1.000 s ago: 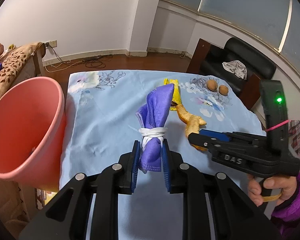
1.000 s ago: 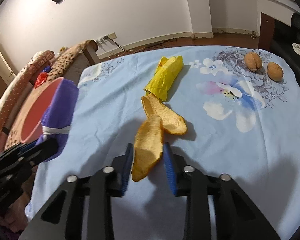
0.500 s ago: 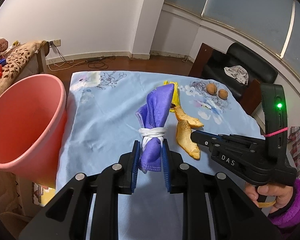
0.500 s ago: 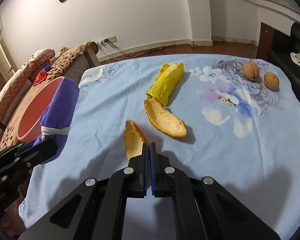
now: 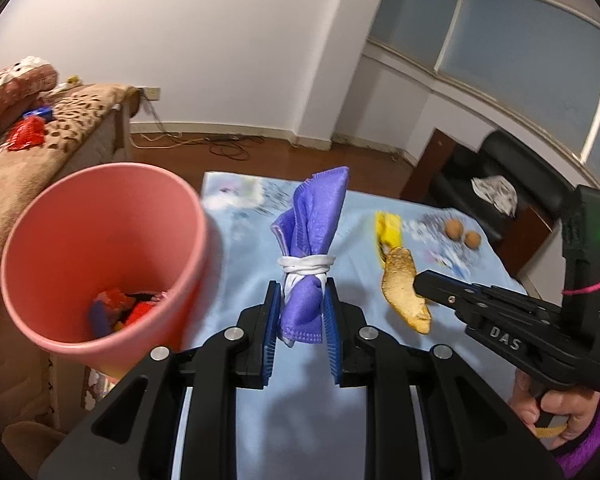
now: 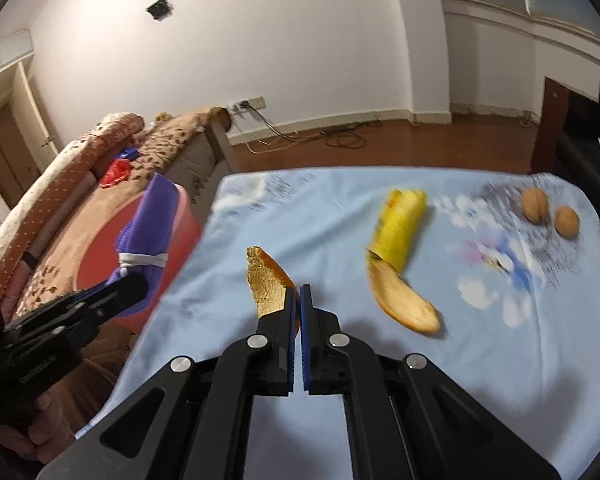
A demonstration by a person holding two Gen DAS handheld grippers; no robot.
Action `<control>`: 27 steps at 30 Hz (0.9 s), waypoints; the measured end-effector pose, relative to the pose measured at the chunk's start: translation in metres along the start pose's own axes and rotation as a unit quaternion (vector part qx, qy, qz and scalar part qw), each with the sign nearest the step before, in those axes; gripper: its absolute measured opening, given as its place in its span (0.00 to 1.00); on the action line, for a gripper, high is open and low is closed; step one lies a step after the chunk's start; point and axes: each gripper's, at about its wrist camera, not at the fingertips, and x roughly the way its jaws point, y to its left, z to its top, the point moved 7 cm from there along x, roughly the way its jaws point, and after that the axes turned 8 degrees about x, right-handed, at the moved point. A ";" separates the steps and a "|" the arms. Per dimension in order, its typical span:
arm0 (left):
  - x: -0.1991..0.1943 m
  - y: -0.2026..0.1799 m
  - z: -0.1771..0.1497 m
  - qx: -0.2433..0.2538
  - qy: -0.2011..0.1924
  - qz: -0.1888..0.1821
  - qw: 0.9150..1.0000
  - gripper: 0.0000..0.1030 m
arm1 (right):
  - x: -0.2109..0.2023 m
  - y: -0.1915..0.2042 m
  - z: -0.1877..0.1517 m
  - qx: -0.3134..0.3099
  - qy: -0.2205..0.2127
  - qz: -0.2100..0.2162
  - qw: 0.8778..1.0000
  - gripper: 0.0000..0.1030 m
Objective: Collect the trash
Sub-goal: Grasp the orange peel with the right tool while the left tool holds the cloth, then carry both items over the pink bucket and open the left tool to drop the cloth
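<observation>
My left gripper [image 5: 302, 300] is shut on a purple cloth bundle [image 5: 316, 216] tied with a white band, and holds it upright above the table's left part. Just left of it stands the pink bin [image 5: 80, 220], with some trash in the bottom. My right gripper [image 6: 298, 300] is shut on one end of an orange peel [image 6: 266, 280], which hangs clear of the blue flowered tablecloth [image 6: 420, 380]. A second orange peel [image 6: 404, 300] lies on the cloth against a yellow wrapper [image 6: 400, 220].
Two walnuts [image 6: 534, 204] sit at the table's far right corner. A brown patterned sofa [image 6: 100, 184] stands behind the bin. A black chair [image 5: 500, 184] with a crumpled cloth on it is beyond the table's right side. Cables lie on the wooden floor.
My right gripper closed on one orange peel and lifted it off the cloth. My left gripper carried the purple bundle up and toward the bin, whose inside now shows.
</observation>
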 end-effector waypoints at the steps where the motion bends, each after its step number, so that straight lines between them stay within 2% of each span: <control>1: -0.002 0.006 0.002 -0.005 -0.004 0.005 1.000 0.20 | 0.000 0.006 0.003 -0.003 -0.001 0.006 1.000 0.02; 8: -0.018 0.054 0.010 -0.052 -0.024 0.062 0.996 0.20 | 0.010 0.064 0.028 -0.029 -0.006 0.053 0.998 0.02; 17: -0.033 0.105 0.005 -0.092 -0.032 0.130 0.987 0.20 | 0.035 0.133 0.036 -0.064 0.010 0.097 0.993 0.02; 27: -0.035 0.136 -0.002 -0.116 -0.029 0.160 0.980 0.21 | 0.073 0.177 0.034 -0.075 0.038 0.113 0.990 0.02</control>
